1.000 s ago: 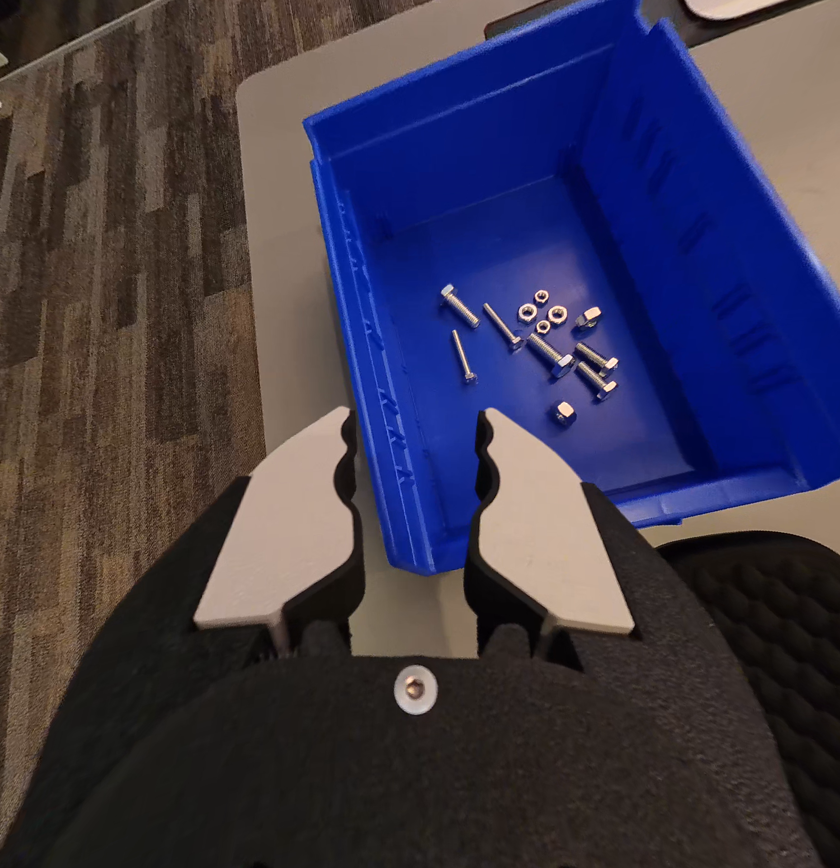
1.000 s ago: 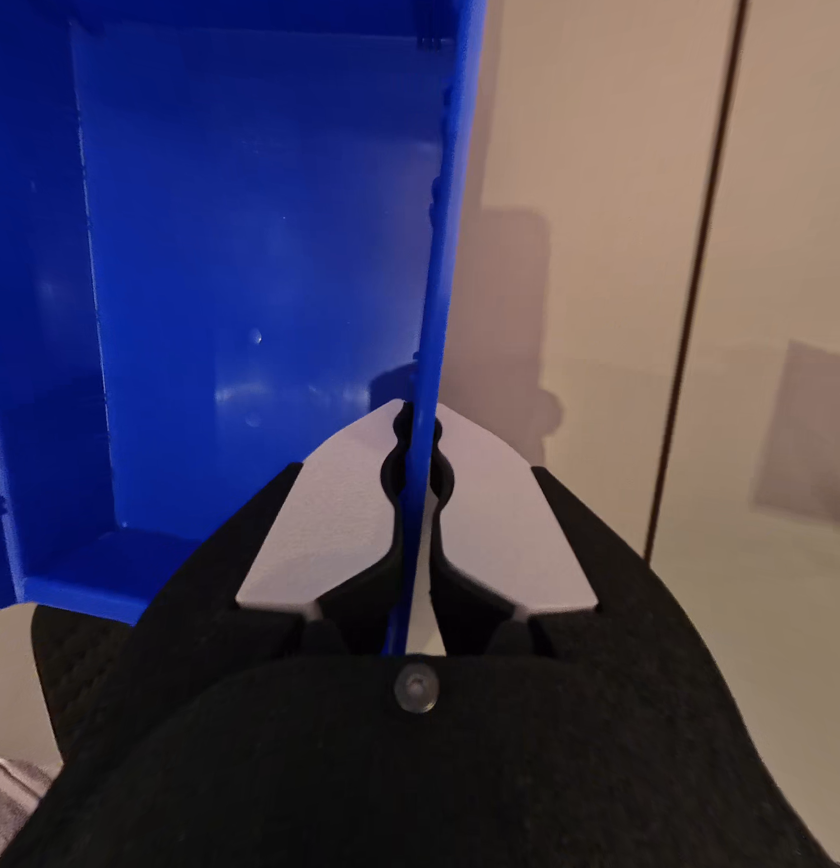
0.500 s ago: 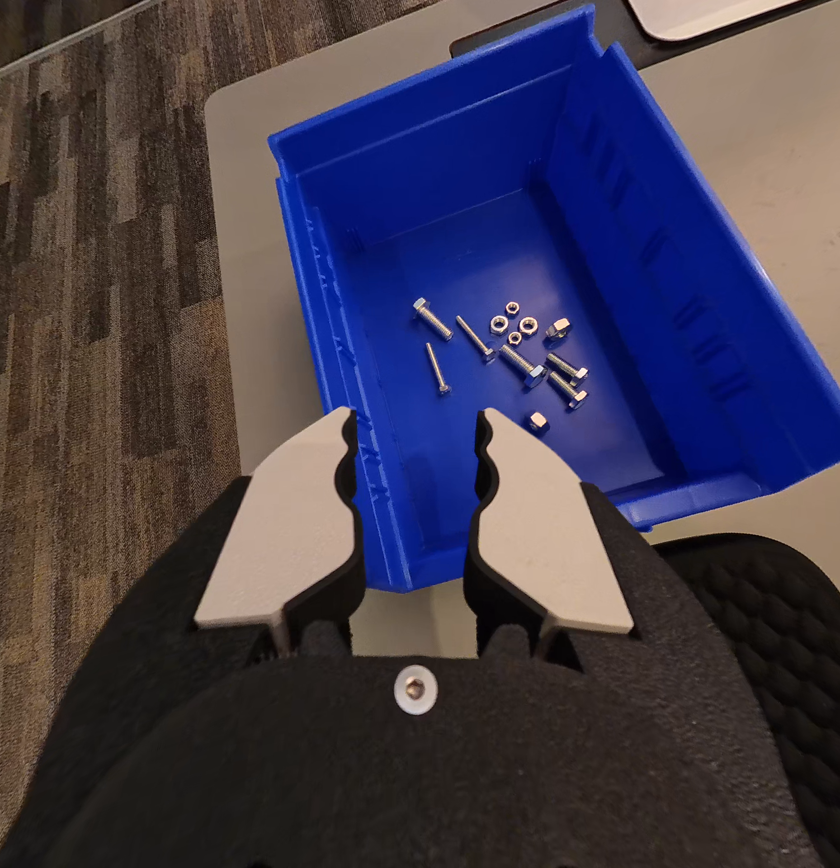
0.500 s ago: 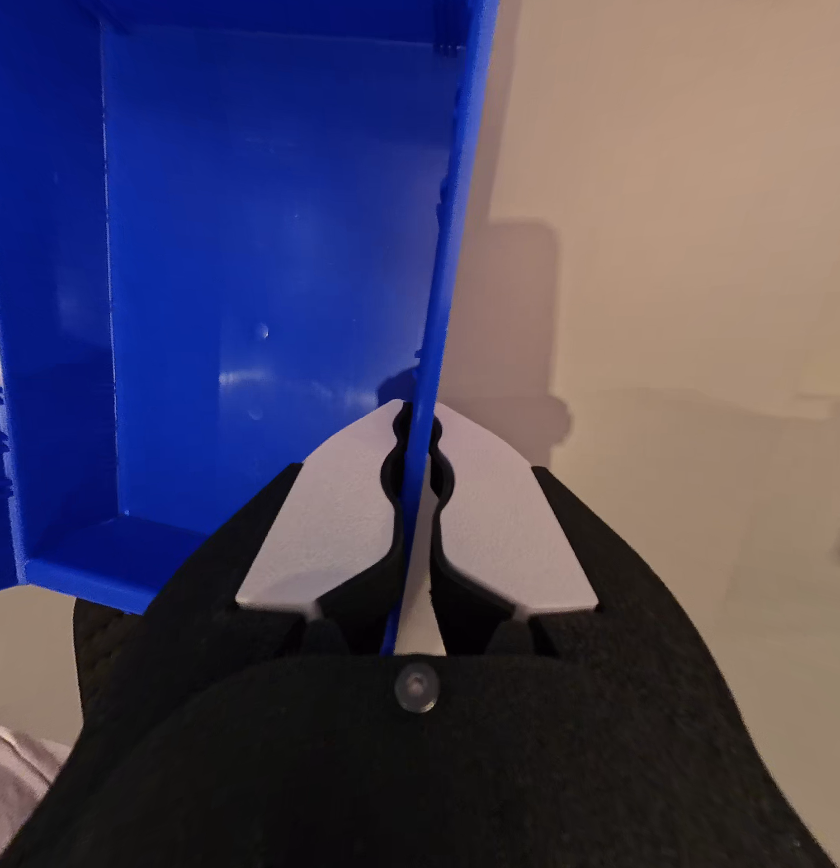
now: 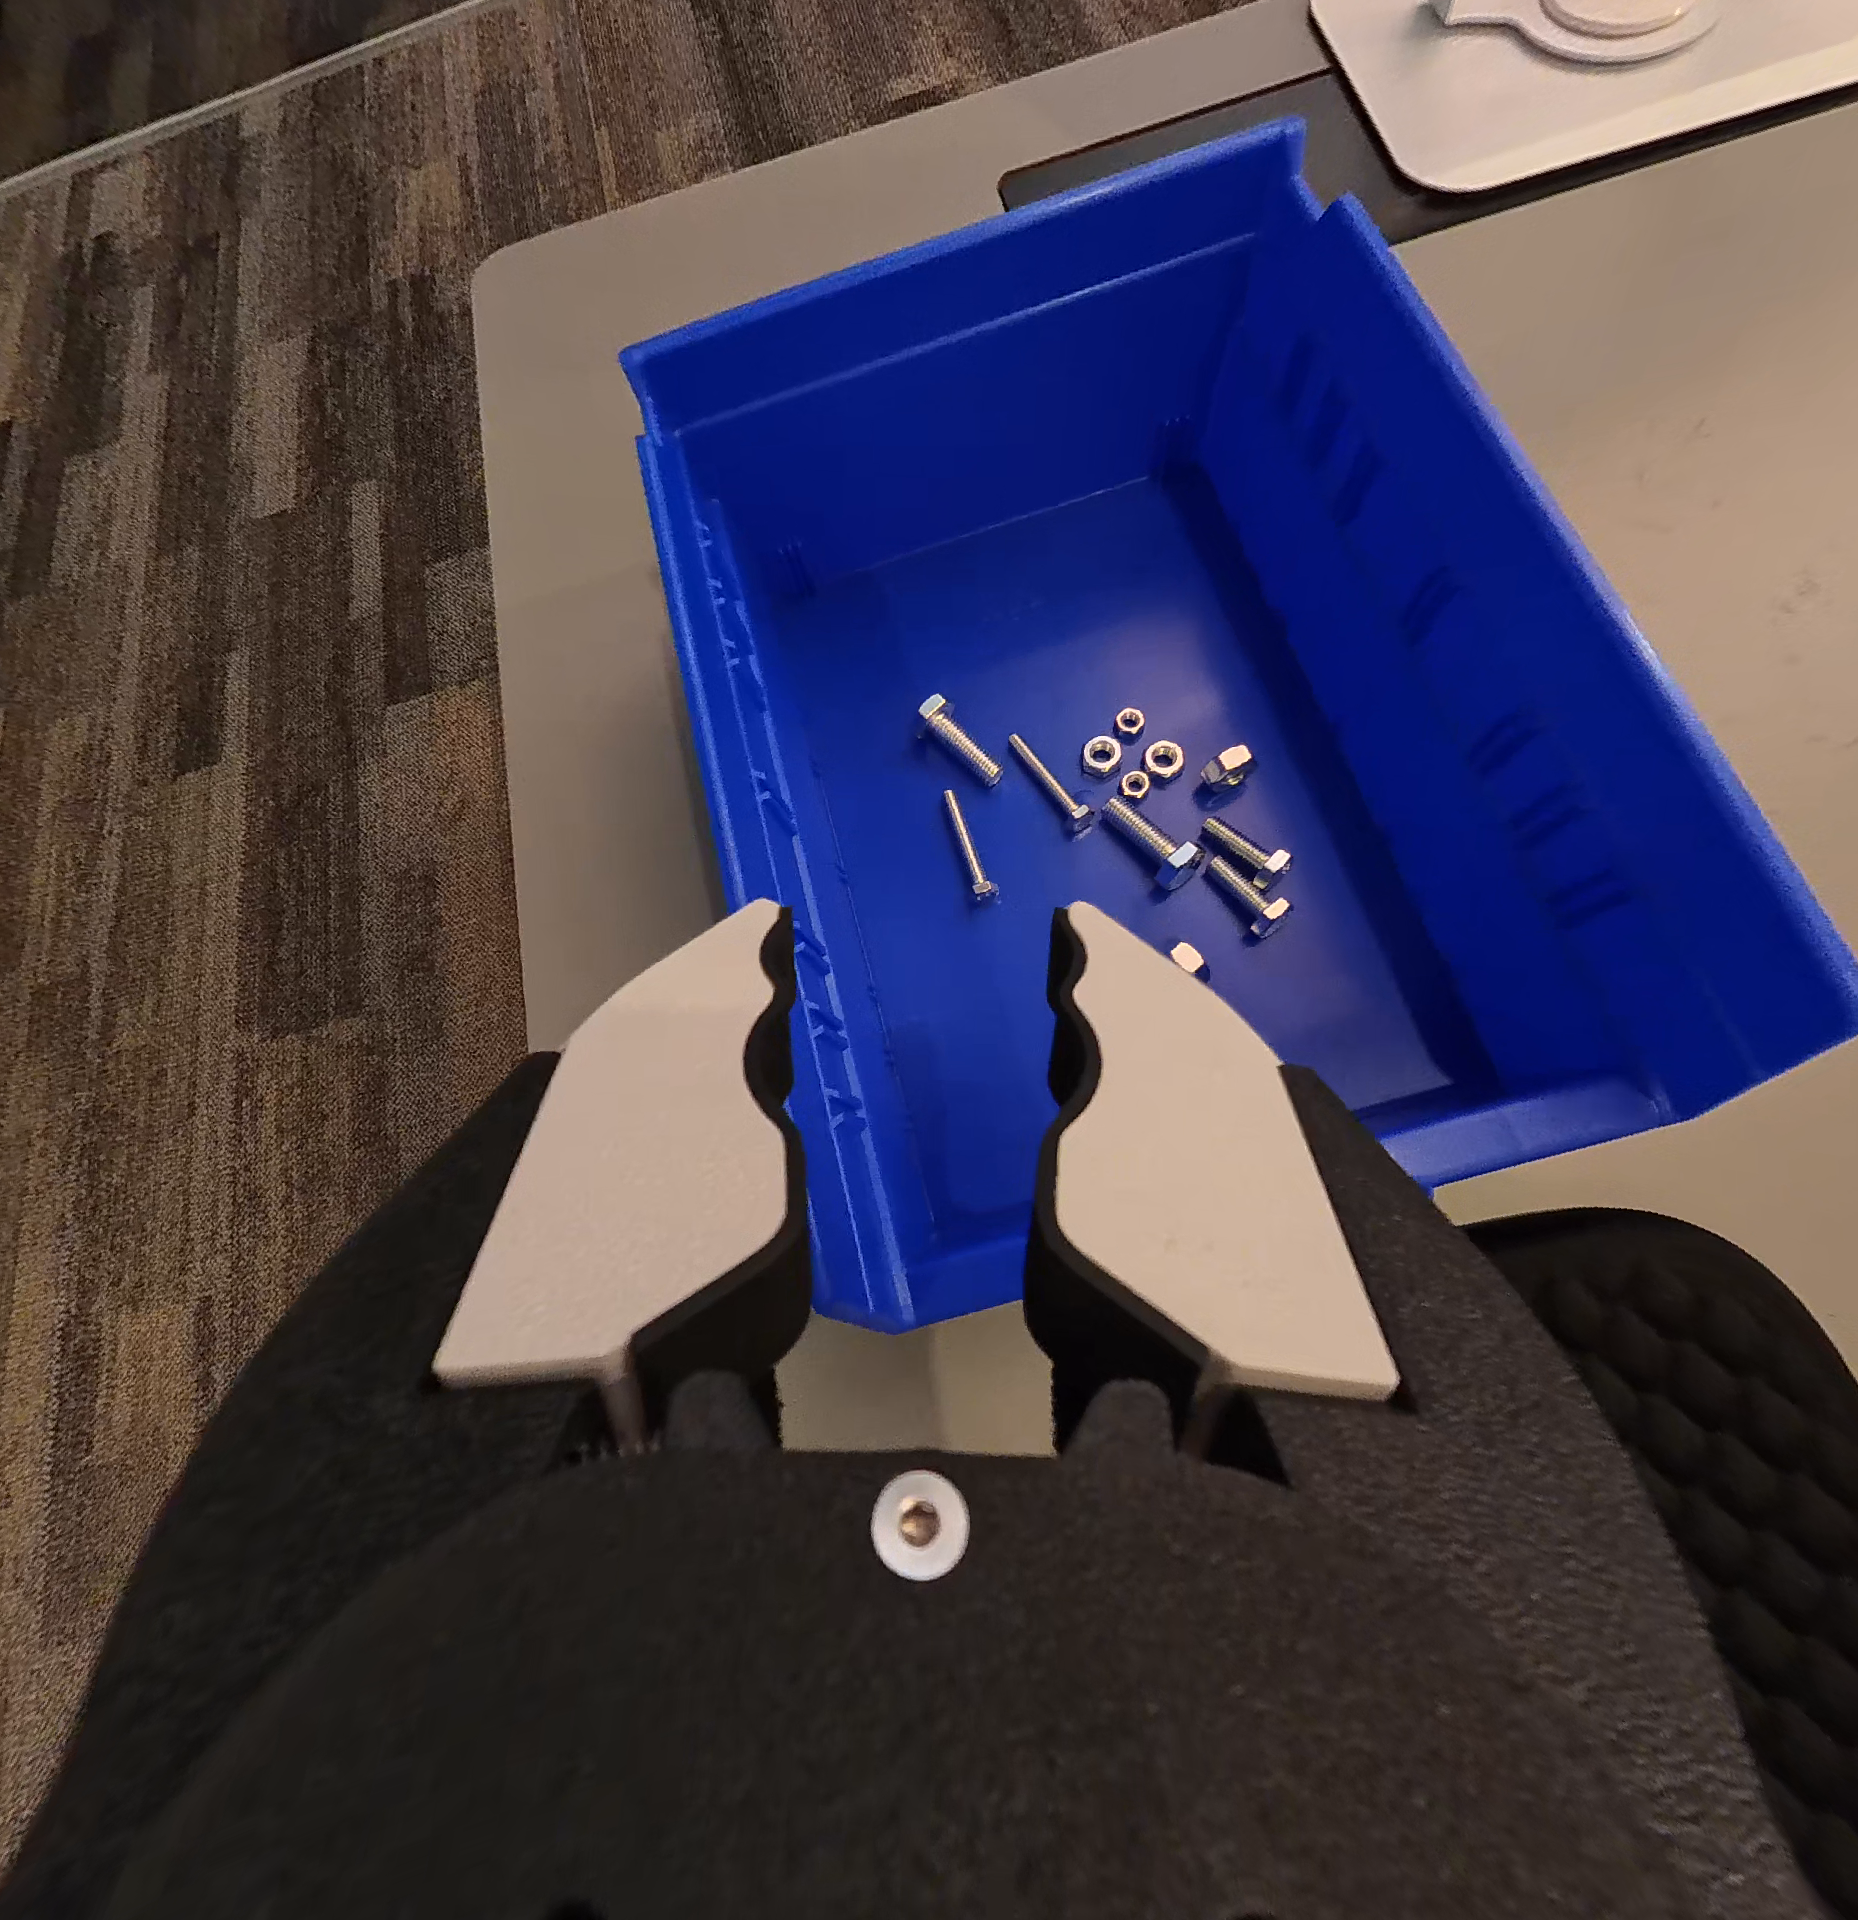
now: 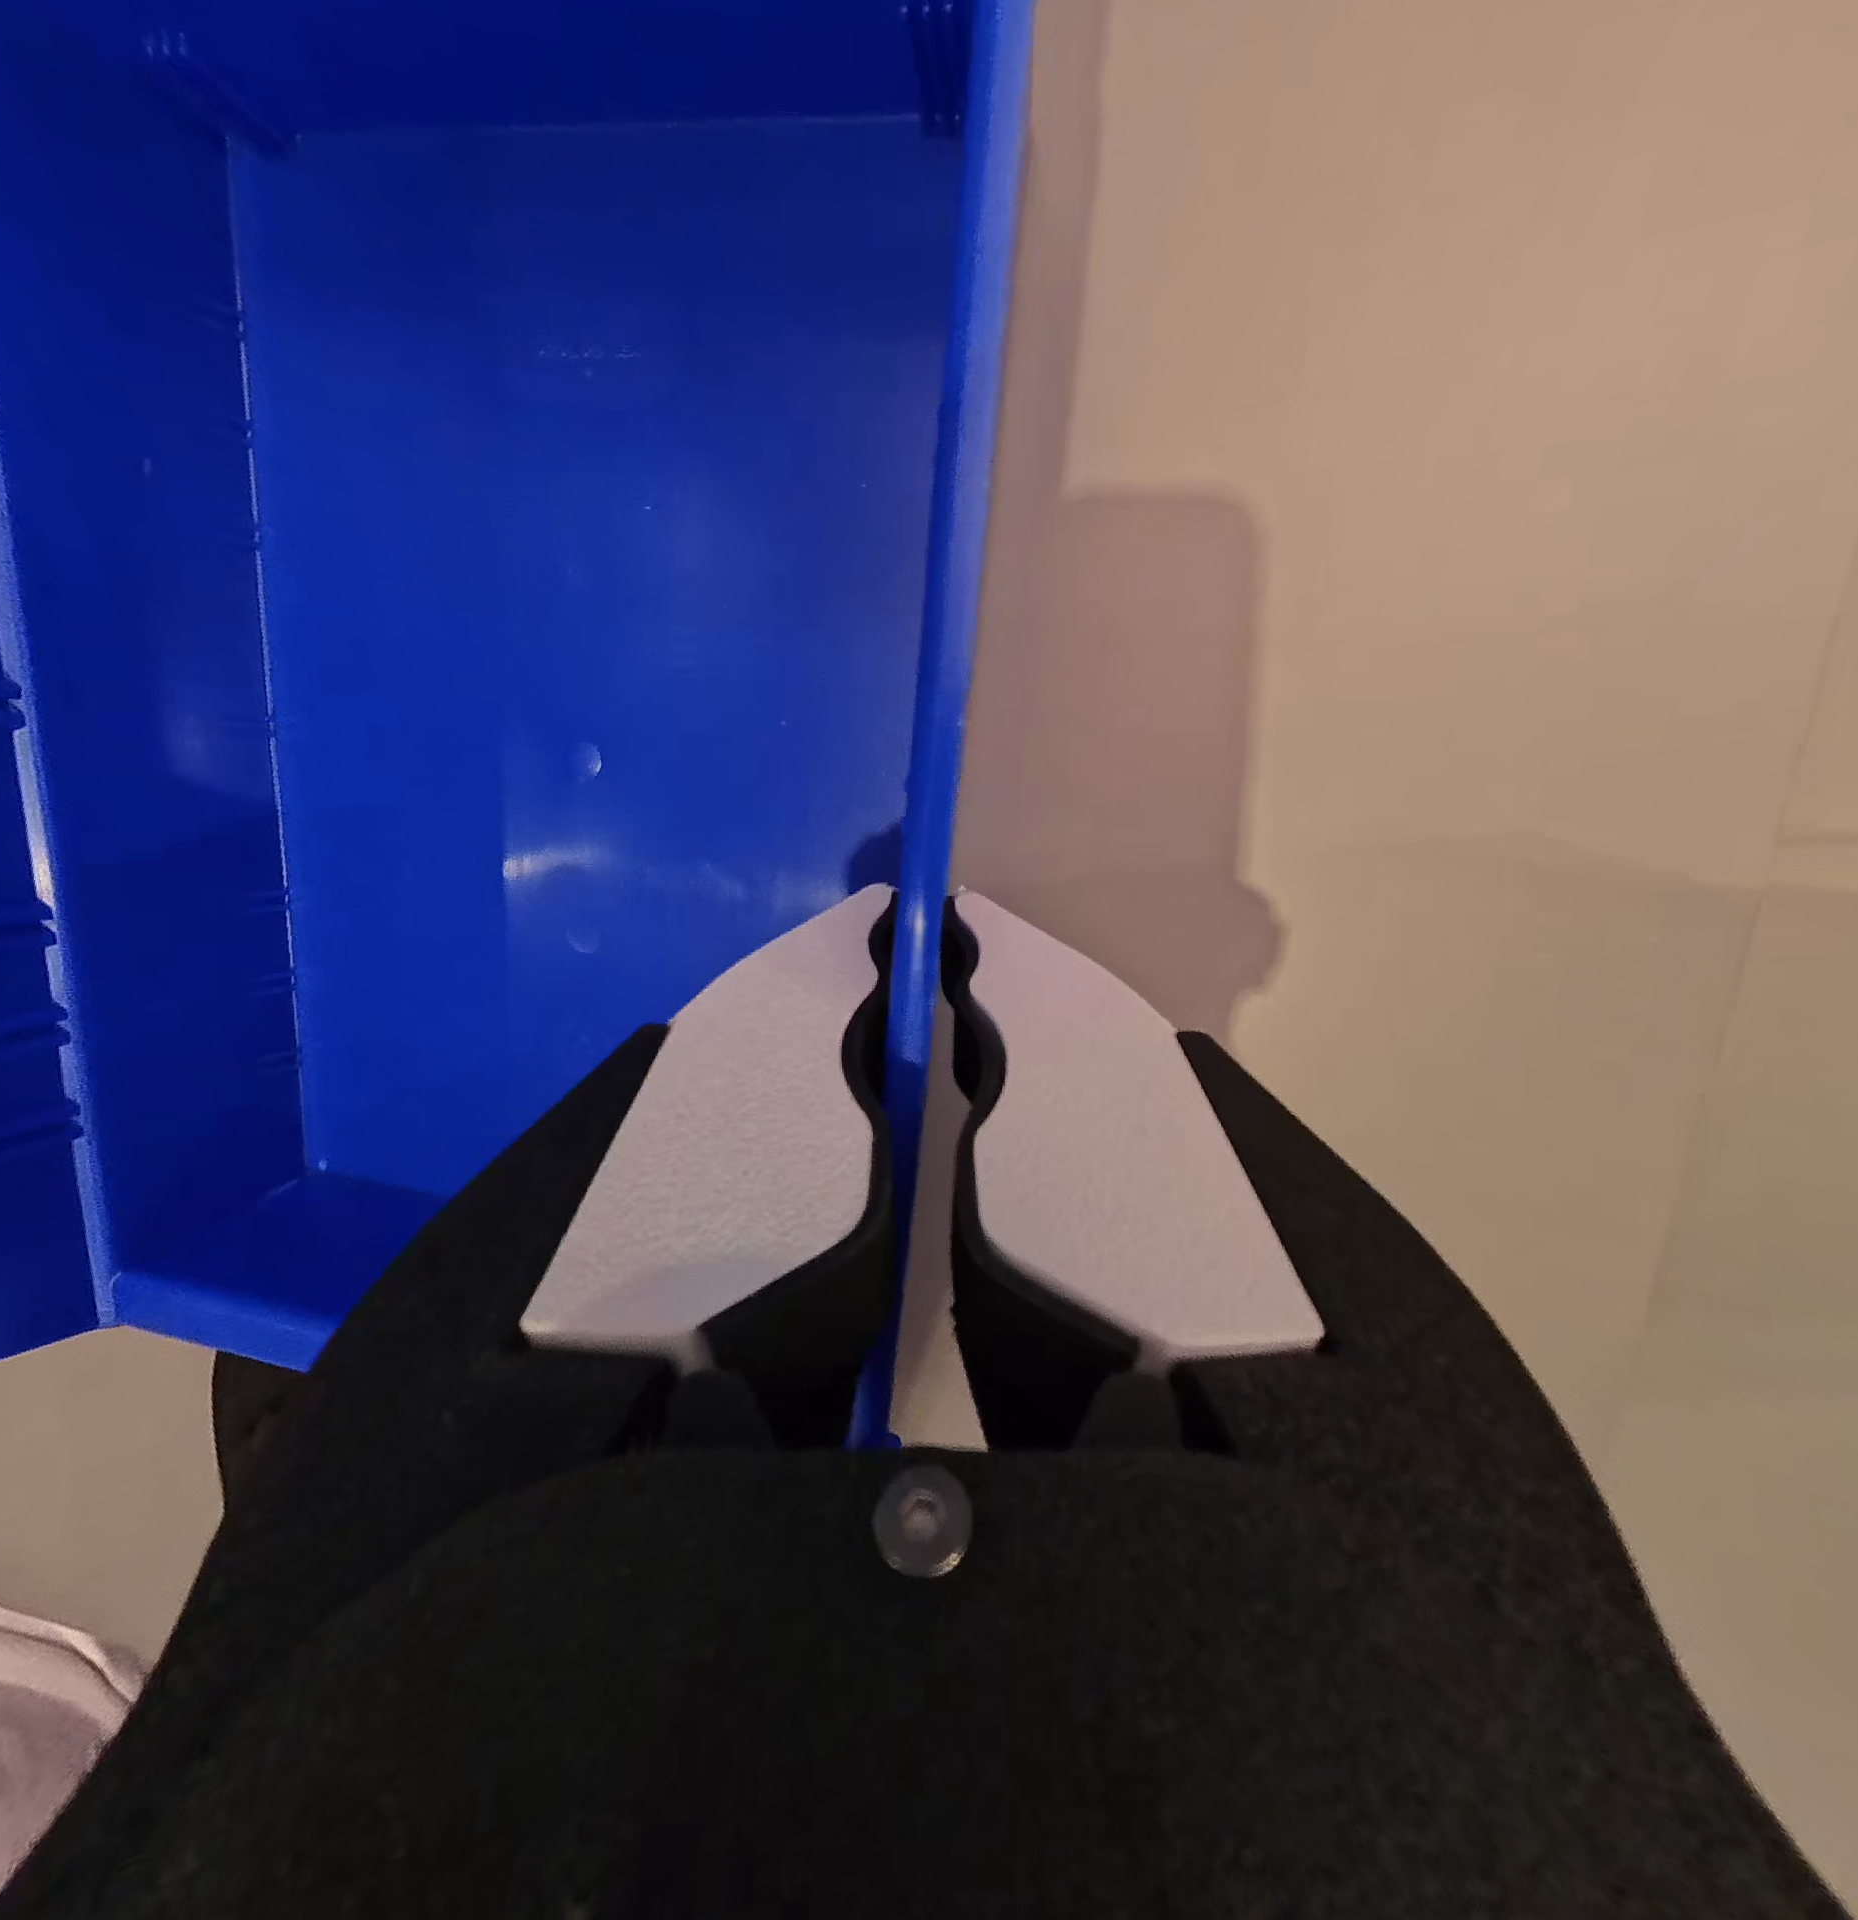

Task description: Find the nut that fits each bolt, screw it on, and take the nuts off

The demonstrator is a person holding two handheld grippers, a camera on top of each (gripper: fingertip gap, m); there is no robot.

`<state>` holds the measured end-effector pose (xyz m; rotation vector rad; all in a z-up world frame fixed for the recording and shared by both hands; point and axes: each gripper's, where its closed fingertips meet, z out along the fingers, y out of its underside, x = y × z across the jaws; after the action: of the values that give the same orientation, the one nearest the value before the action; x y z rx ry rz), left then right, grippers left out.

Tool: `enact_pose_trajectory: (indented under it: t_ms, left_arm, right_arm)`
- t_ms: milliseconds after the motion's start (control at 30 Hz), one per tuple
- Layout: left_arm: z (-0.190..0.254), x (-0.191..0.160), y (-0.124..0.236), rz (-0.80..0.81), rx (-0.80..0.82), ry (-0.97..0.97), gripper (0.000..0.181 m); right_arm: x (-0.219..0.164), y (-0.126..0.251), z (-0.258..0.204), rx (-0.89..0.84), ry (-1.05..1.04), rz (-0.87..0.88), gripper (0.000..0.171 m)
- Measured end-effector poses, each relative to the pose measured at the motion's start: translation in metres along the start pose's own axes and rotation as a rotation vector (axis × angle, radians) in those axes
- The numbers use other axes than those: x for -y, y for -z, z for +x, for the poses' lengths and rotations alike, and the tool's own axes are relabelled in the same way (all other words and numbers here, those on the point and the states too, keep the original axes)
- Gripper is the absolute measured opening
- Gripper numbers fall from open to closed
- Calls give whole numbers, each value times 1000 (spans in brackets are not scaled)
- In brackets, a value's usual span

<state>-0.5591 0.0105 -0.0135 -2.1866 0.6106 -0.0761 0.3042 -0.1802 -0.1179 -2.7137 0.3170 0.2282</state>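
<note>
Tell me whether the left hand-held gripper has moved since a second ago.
Yes. The table corner and bin now sit lower in its view, so the left hand-held gripper has tipped upward or eased forward.

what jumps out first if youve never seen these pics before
The bright blue bin on the grey table dominates, with silvery bolts and nuts scattered loose on its floor. In the left wrist view the left gripper hovers open over the bin's near corner. In the right wrist view the right gripper is clamped on the bin's side wall.
</note>
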Motion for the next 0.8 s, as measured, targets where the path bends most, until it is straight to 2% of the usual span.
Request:
enact_pose_trajectory:
  t_ms: [100,233,300,433,567,700,800]
  left_arm:
    - [0,5,4,22,1,6,46]
    - [19,37,25,101,-56,23,46]
    - [33,62,41,154,-58,-1,47]
    - [57,107,74,240,51,-98,47]
    - [81,141,96,313,118,-182,38]
    - [98,178,107,397,69,-140,36]
    - [96,181,106,416,90,-126,37]
  right_arm:
    - [7,6,-1,3,28,58,8]
    - [48,52,-20,-36,98,336,34]
    - [68,81,-43,-58,180,463,33]
    - [98,137,-92,-156,293,665,35]
    - [117,172,-160,1,354,879,52]
    - [132,173,-193,151,347,914,63]
    - [136,181,-208,178,402,1060,59]
